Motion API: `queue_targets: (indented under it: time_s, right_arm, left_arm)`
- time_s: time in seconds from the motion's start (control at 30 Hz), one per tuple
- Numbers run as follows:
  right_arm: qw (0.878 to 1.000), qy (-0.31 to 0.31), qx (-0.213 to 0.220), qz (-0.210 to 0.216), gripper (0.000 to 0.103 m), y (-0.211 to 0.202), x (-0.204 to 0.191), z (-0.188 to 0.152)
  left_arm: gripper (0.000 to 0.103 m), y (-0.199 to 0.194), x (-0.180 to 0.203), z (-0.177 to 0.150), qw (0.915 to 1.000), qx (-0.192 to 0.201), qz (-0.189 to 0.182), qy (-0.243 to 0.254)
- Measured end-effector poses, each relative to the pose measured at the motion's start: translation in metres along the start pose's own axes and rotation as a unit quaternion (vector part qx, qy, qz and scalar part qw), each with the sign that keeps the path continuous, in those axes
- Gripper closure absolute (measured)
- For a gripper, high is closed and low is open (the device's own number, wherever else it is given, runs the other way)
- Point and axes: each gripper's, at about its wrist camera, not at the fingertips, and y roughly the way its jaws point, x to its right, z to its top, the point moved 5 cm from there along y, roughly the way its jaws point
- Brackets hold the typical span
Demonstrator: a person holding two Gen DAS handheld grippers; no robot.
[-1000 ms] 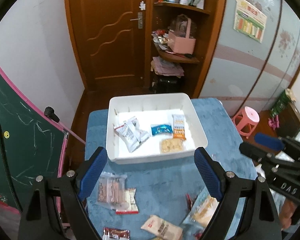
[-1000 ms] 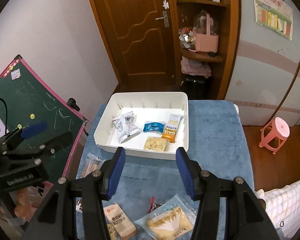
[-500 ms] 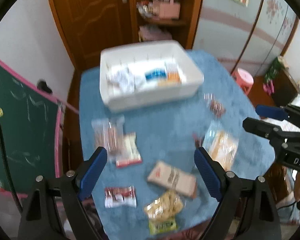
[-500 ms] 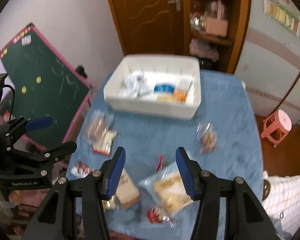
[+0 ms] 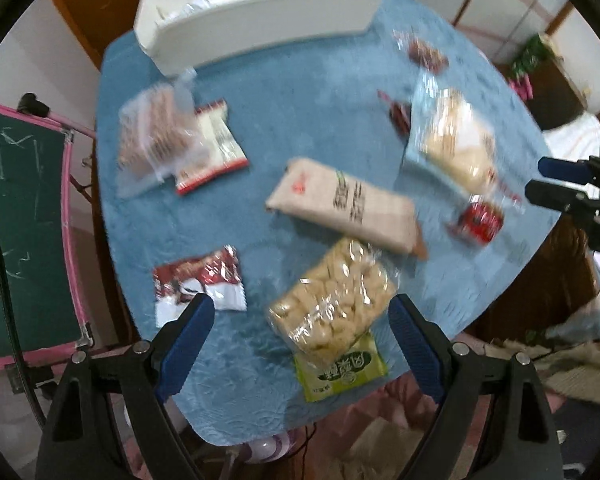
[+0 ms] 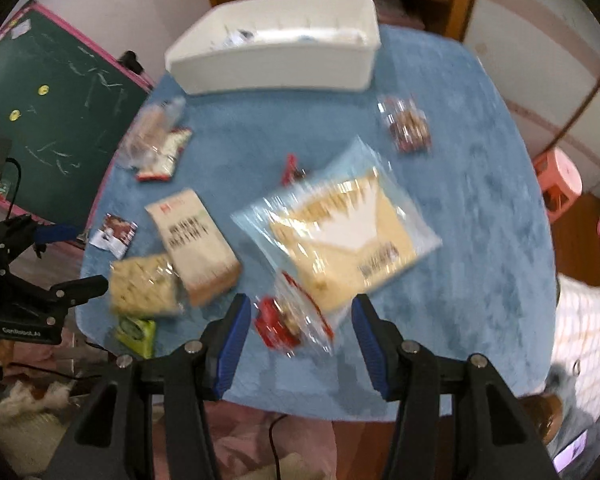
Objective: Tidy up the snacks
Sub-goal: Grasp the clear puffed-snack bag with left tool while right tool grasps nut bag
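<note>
A white bin [image 5: 256, 16] [image 6: 276, 62] with several snacks inside stands at the far side of the blue table [image 5: 300, 92]. Loose snacks lie nearer. My left gripper [image 5: 302, 326] is open above a clear bag of pale crackers [image 5: 334, 300] with a green label. My right gripper [image 6: 300, 320] is open above a small red packet [image 6: 280, 320], next to a large clear bread bag [image 6: 340, 232]. A beige packet [image 5: 344, 204] [image 6: 194, 236] lies mid-table. A red-and-white packet [image 5: 198, 280] lies left.
A clear bag of brown snacks [image 5: 152, 136] and a red-edged white packet [image 5: 212, 144] lie near the bin's left end. A small dark-red bag [image 6: 406, 128] lies at right. A green chalkboard [image 6: 48, 92] stands left of the table, a pink stool [image 6: 560, 172] right.
Both grippers have pulled back from the bin and tilted down toward the near table edge. The loose snacks now fill both views. Both jaws stay open and empty.
</note>
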Motion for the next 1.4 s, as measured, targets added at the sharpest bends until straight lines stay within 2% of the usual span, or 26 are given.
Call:
queue_targets:
  time_s: [0.27, 0.43, 0.53, 0.77, 0.83, 0.9, 0.97, 1.17, 1.23, 1.4]
  right_arm:
    - [0.999, 0.033, -0.017, 0.018, 0.050, 0.028, 0.009, -0.015]
    - [0.999, 0.028, -0.024, 0.019, 0.050, 0.046, 0.003, -0.018]
    - [0.999, 0.025, -0.019, 0.043, 0.050, 0.049, -0.007, -0.017]
    - [0.998, -0.006, -0.034, 0.055, 0.050, 0.055, -0.030, -0.021]
    - [0.998, -0.022, -0.039, 0.051, 0.054, 0.057, -0.037, -0.023]
    - [0.997, -0.037, -0.046, 0.053, 0.064, 0.059, -0.045, -0.026]
    - [0.996, -0.046, -0.054, 0.058, 0.069, 0.061, -0.052, -0.028]
    - [0.995, -0.075, -0.052, 0.036, 0.070, 0.060, -0.059, -0.028]
    - [0.995, -0.073, -0.050, 0.037, 0.070, 0.058, -0.058, -0.027]
    - [0.996, -0.066, -0.037, 0.037, 0.070, 0.047, -0.052, -0.022]
  left_arm:
    - [0.015, 0.039, 0.009, -0.006, 0.9990, -0.038, -0.010, 0.022]
    - [0.015, 0.055, 0.013, -0.005, 0.9980, -0.052, -0.023, 0.029]
    - [0.015, 0.060, 0.017, -0.004, 0.9974, -0.056, -0.027, 0.037]
    - [0.014, 0.067, 0.022, -0.002, 0.9969, -0.063, -0.032, 0.036]
    - [0.014, 0.065, 0.023, -0.002, 0.9968, -0.063, -0.032, 0.037]
    - [0.014, 0.065, 0.022, -0.002, 0.9969, -0.062, -0.028, 0.040]
    - [0.013, 0.066, 0.024, -0.003, 0.9967, -0.063, -0.022, 0.046]
    - [0.012, 0.075, 0.034, -0.007, 0.9945, -0.073, 0.009, 0.075]
    - [0.024, 0.079, 0.035, -0.008, 0.9936, -0.076, 0.022, 0.080]
    - [0.029, 0.074, 0.029, -0.002, 0.9955, -0.075, 0.003, 0.058]
